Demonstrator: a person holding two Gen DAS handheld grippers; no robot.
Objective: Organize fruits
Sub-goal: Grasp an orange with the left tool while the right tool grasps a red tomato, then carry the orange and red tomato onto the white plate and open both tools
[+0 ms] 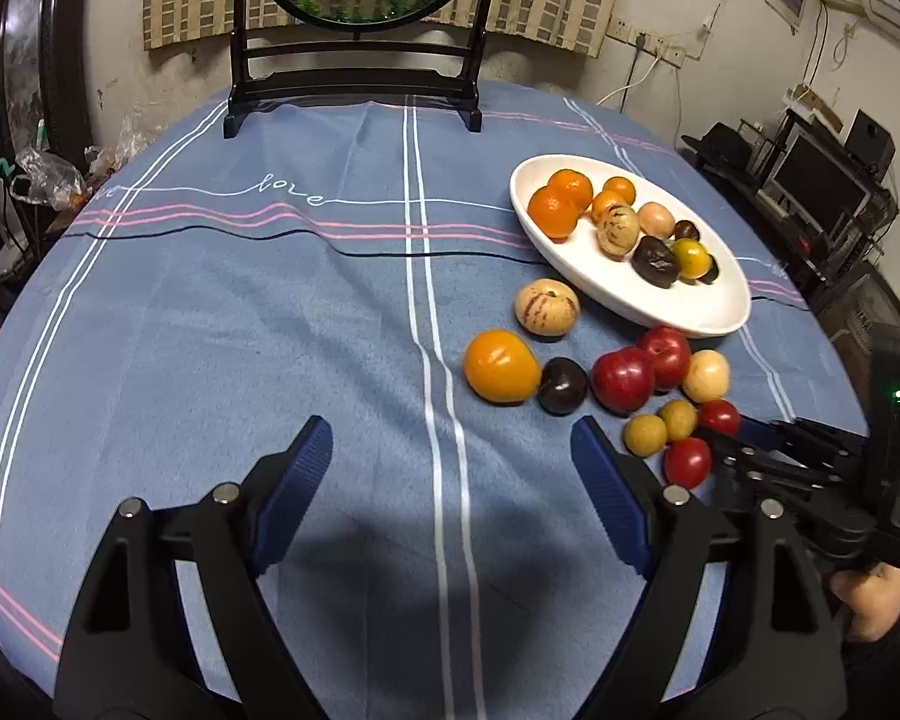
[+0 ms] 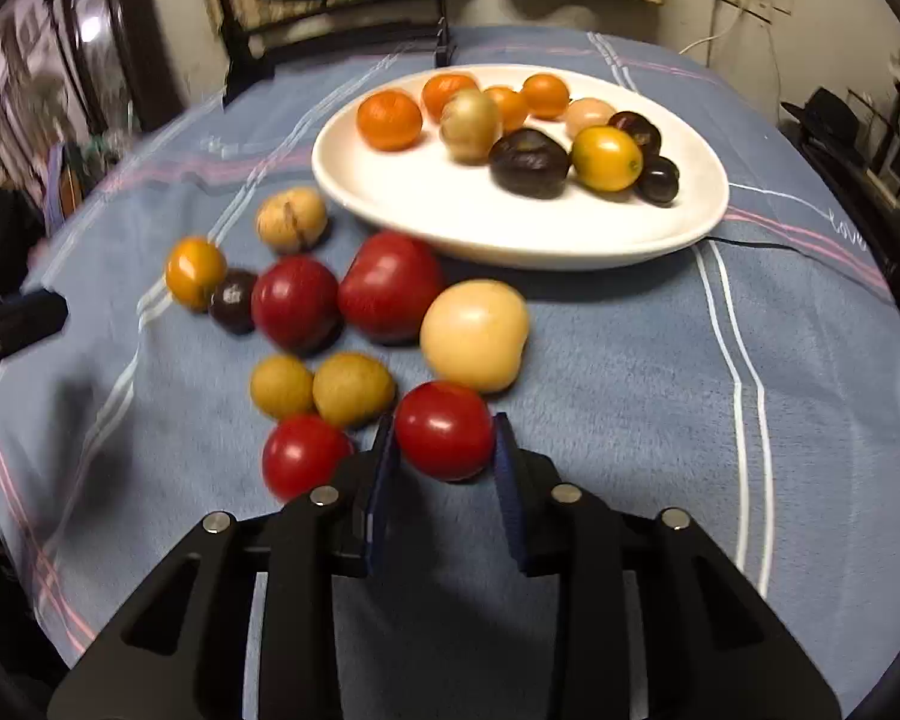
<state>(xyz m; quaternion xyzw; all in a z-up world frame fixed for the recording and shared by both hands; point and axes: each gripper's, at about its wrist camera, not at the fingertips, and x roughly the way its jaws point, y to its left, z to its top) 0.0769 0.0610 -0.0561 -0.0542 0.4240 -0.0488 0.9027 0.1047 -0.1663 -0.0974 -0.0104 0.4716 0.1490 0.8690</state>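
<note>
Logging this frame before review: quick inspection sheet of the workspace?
Surface: round table under a blue striped tablecloth.
Job's things: white oval plate holding oranges, dark plums and pale fruits; more fruit loose on the cloth beside it, including an orange fruit, two red plums and a pale round fruit.
Clutter: framed goldfish screen at the far edge.
Grippers: left tool open, empty, above bare cloth; right tool closed around a small red fruit that sits at cloth level.
Cables: white cord from a wall socket.
Surroundings: monitor and speaker on a rack to the right; plastic bags to the left.
</note>
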